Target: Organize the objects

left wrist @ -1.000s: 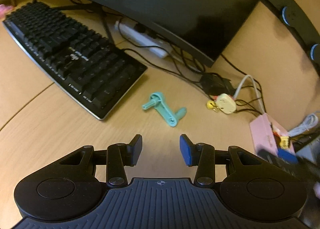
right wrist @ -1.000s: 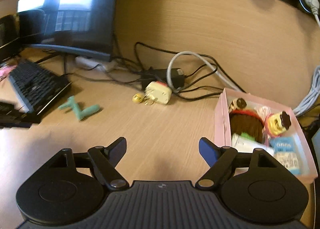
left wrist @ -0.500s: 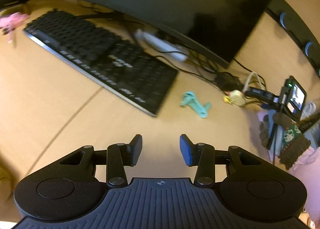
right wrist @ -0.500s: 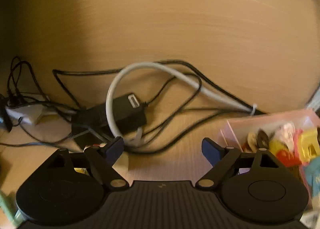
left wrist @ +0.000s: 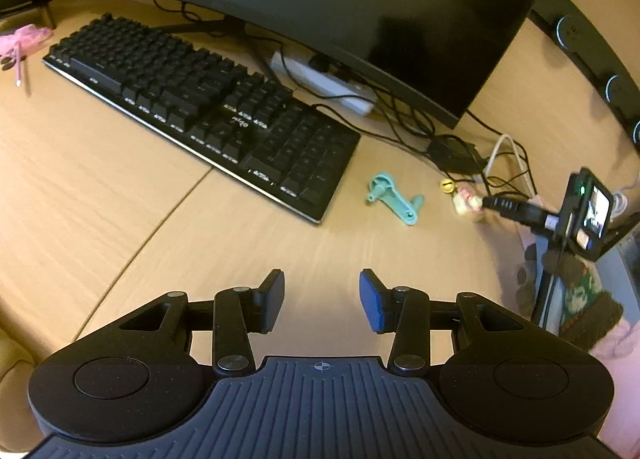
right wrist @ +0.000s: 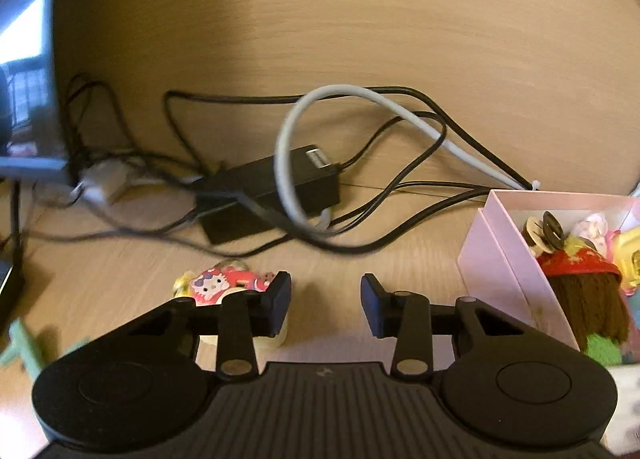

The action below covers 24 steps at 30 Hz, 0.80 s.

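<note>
smooth wooden desk, both jaws parted on nothing, right's just closing inward

Wooden desk, cluttered.
Holds: black keyboard, teal crank, cartoon-print charm, pink box, cables along back edge.

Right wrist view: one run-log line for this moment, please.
right gripper: jaws just closing, nothing between them | sticker toy: on desk, by its left finger | left gripper: open, empty

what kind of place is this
Most likely a home or office computer desk: a black keyboard lies in front of a dark monitor, with a power strip and tangled cables behind.
</note>
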Available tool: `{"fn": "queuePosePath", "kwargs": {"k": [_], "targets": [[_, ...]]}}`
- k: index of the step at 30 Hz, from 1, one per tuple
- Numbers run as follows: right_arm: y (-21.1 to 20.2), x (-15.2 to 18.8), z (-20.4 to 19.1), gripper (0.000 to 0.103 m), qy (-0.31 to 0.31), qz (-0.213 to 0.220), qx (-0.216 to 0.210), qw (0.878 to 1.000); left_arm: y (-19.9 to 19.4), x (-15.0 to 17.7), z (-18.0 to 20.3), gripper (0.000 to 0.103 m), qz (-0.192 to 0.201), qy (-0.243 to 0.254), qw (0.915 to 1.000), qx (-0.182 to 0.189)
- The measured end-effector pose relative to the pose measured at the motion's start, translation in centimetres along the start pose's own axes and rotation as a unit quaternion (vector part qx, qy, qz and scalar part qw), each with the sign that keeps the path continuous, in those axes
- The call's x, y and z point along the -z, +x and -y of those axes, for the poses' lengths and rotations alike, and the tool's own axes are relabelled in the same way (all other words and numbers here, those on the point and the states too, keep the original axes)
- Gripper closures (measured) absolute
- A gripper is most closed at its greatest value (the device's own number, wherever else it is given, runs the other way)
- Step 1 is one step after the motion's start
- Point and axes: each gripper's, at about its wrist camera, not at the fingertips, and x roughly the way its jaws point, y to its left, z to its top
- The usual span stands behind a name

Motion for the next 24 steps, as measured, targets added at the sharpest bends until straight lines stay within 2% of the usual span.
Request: {"fn": "queuePosePath", "kwargs": {"k": [3, 11, 12, 13, 14, 15, 16, 23, 24], "targets": [[-1.3, 0.9, -0.8, 0.074, -0.026, -0.004, -0.013, 1.000, 0.3, -0.2, 0.2, 0.058, 0.004, -0.008, 0.9999, 0.010], [-7.0, 2.8, -1.4, 0.074, -0.071, -0.014, -0.071, 0.995, 2.5, 0.0, 3.2, 0.058, -0.018, 0.013, 0.9984, 0.053], [-7.5, 2.7, -1.4, 0.070, -0.067, -0.008, -0.072, 0.995, 2.9, 0.0, 3.4, 0.058, -0.023, 0.015, 0.9982, 0.053], [-7.7, 2.3, -1.5, 0.050, -0.064, 0.001, -0.067, 0.996, 3.2, 0.0, 3.7, 0.058, -0.027, 0.015, 0.9981, 0.054], [-7.8, 1.9, -1.7, 0.036, -0.060, 0.013, -0.060, 0.996, 3.4, 0.1, 3.9, 0.058, -0.030, 0.016, 0.9979, 0.056], [-7.7, 1.5, -1.9, 0.017, -0.057, 0.022, -0.055, 0.997, 3.5, 0.1, 4.1, 0.058, -0.032, 0.018, 0.9978, 0.056], [-7.2, 1.0, -2.2, 0.012, -0.055, 0.025, -0.056, 0.997, 3.6, 0.1, 4.4, 0.058, -0.033, 0.021, 0.9977, 0.055], [-0.5, 0.1, -3.5, 0.013, -0.015, -0.012, -0.050, 0.999, 4.4, -0.9, 6.0, 0.058, -0.035, 0.048, 0.9977, 0.032], [0.1, 0.2, -3.5, 0.019, -0.013, -0.014, -0.048, 0.999, 4.6, -1.2, 6.2, 0.058, -0.032, 0.051, 0.9978, 0.029]]}}
